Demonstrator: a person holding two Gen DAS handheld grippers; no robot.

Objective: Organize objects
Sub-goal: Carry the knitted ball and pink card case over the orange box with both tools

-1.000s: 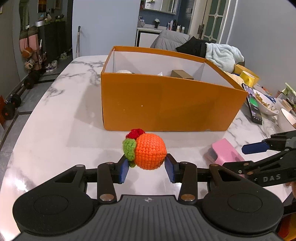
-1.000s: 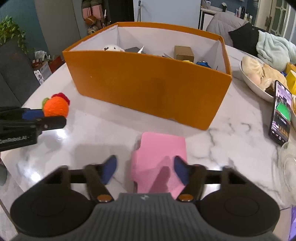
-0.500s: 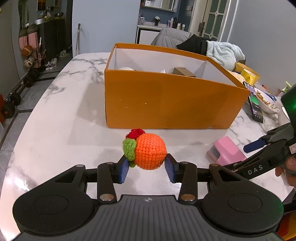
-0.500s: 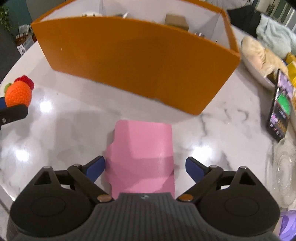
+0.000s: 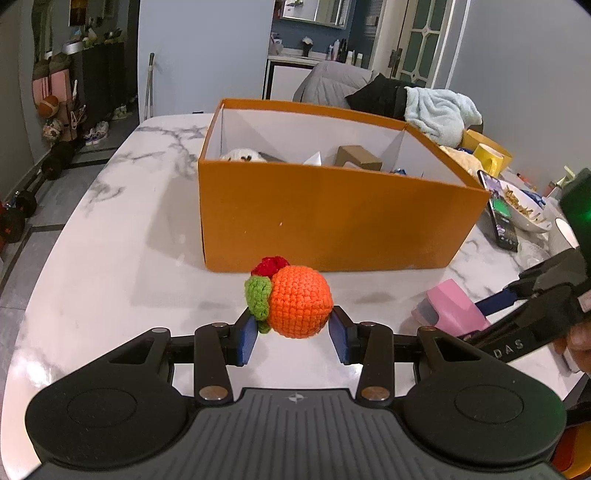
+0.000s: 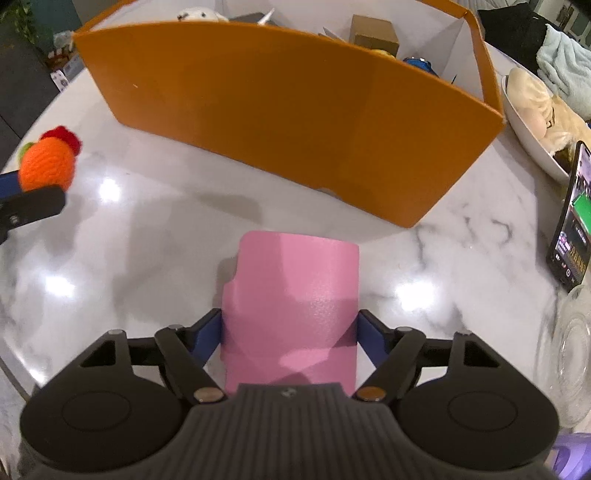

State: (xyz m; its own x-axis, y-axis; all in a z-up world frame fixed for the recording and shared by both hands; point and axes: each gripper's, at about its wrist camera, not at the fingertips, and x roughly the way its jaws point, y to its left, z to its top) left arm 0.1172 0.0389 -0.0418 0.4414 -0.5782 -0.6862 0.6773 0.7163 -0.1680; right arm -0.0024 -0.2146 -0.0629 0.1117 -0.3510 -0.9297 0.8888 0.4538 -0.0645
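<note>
My left gripper [image 5: 293,334] is shut on an orange crocheted ball [image 5: 299,301] with green and red bits, held above the marble table in front of the orange box [image 5: 332,218]. The ball also shows at the left of the right wrist view [image 6: 46,166]. My right gripper [image 6: 290,336] has its fingers against both sides of a pink box [image 6: 295,299] that lies on the table just before the orange box [image 6: 295,118]. The pink box also shows in the left wrist view [image 5: 452,306], with the right gripper [image 5: 517,302] at it.
The orange box holds a small brown carton [image 6: 375,31], a white plush [image 5: 242,155] and a blue item [image 6: 419,62]. A phone [image 6: 570,218], a bowl with a plush [image 6: 532,110] and a glass dish [image 6: 570,350] lie at the right.
My right gripper came down over the pink box and its fingers closed in from wide open onto the box's sides. My left gripper rose a little with the ball.
</note>
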